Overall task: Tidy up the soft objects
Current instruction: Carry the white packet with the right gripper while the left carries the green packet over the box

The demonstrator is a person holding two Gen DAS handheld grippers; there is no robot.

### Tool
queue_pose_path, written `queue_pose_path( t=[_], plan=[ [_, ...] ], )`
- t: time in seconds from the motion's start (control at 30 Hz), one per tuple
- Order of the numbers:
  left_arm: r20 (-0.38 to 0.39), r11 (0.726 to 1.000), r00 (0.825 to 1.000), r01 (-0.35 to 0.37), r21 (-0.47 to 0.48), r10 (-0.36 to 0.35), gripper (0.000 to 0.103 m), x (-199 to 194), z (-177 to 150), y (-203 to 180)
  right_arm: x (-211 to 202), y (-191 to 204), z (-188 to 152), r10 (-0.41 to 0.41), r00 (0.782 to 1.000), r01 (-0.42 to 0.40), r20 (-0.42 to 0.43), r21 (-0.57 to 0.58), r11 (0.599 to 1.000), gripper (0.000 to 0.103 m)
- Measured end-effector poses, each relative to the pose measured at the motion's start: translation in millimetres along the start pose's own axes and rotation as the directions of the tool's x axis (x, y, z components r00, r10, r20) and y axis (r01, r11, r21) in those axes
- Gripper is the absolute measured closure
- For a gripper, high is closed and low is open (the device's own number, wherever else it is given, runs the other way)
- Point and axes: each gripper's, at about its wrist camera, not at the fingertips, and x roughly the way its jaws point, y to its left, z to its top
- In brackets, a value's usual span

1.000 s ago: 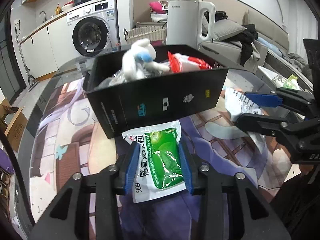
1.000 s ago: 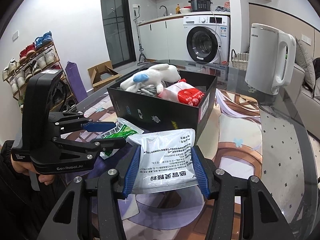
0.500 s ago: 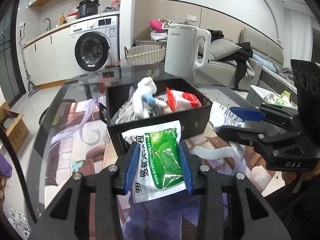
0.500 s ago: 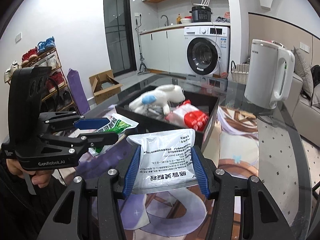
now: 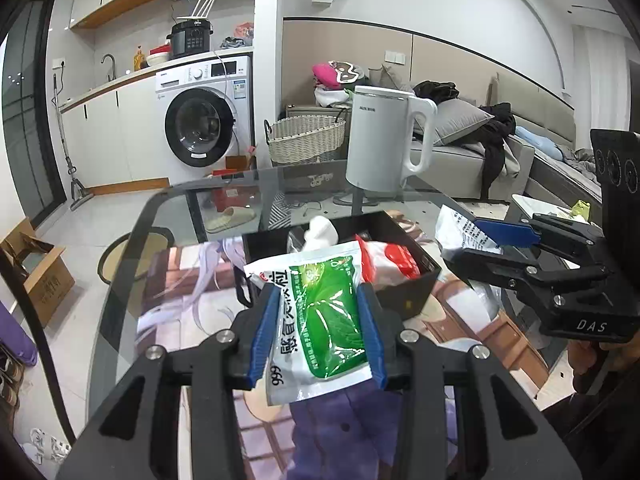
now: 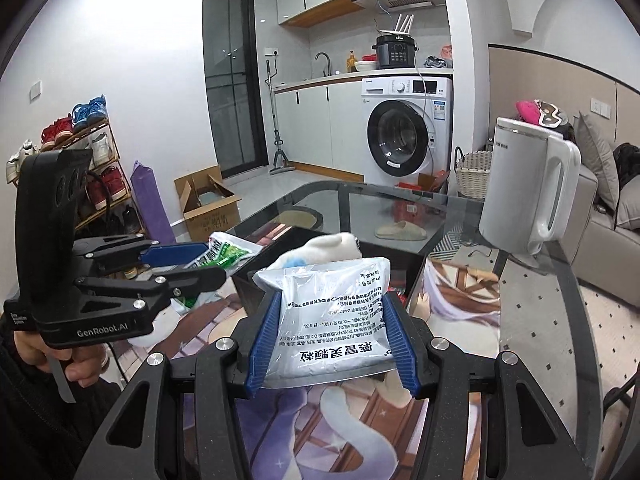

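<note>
One black box (image 5: 404, 300) stands on the glass surface (image 5: 160, 240), well in from its far edge, and holds one white plush toy (image 6: 332, 246) and one red-and-white packet (image 5: 390, 258); any further contents are hidden behind the held packets. The left gripper (image 5: 316, 336) has its jaws closed on one green packet (image 5: 324, 312), held in the air in front of the box, and the right gripper (image 6: 332, 344) has its jaws closed on one silver-white packet (image 6: 336, 316), likewise held clear of the surface on the near side of the box. One white kettle (image 5: 384, 140) stands upright near the far edge of the surface.
</note>
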Motion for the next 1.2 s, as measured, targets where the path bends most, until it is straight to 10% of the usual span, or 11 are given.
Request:
queue_pose_path(
  t=[1.2],
  plan=[
    [-0.022, 1.000, 1.000, 0.016, 0.025, -0.015, 0.064, 94, 28, 34, 90, -20, 21, -0.028, 0.996, 0.028, -0.080, -0.001, 1.000, 0.051]
  ],
)
